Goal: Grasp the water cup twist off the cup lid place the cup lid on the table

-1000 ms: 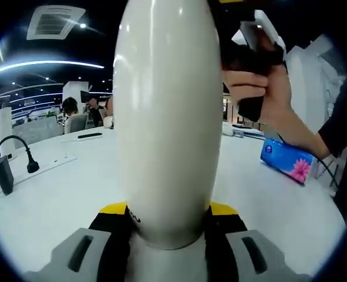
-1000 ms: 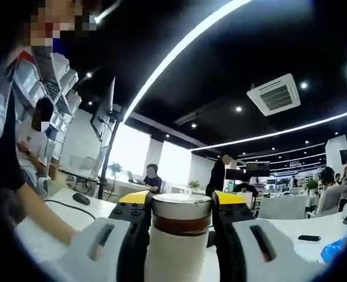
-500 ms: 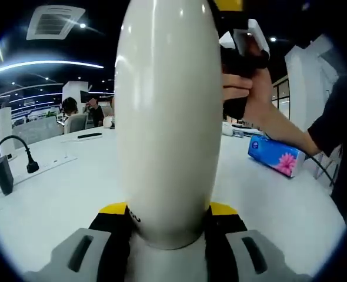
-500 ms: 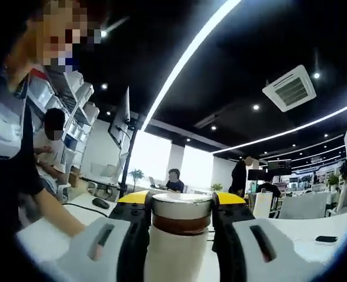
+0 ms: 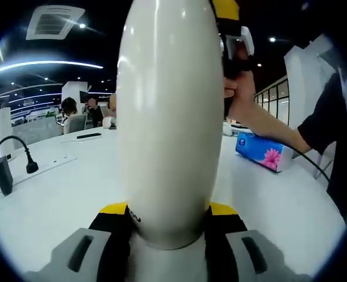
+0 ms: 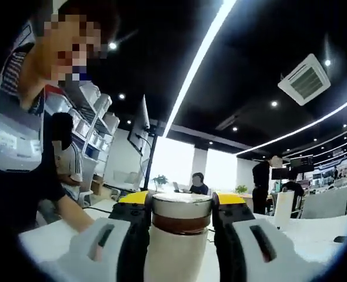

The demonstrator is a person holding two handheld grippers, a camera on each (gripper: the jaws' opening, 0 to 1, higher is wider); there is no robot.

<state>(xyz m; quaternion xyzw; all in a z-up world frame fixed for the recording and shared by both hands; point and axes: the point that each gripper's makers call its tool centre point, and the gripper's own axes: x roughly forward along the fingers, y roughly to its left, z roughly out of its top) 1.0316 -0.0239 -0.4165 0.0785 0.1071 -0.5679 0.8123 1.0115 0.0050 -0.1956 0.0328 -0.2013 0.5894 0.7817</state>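
White table (image 5: 50, 194) w/ tissue pack (image 5: 260, 154), nearer cup than 1 s ago. Left gripper (image 5: 169, 214) clamps water cup (image 5: 169, 117) body; right gripper (image 6: 180, 202) grips cup lid (image 6: 181, 214), view rotated.

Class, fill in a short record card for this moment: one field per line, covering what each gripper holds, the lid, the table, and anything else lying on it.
left gripper: shut on the white cup body, low down near its base
right gripper: shut on the cup lid, one jaw on each side
cup lid: silver top, brown band, seated on the cup
table: white
on the table: blue tissue pack, black cable, black phone
task stage: lid gripped, not yet on the table
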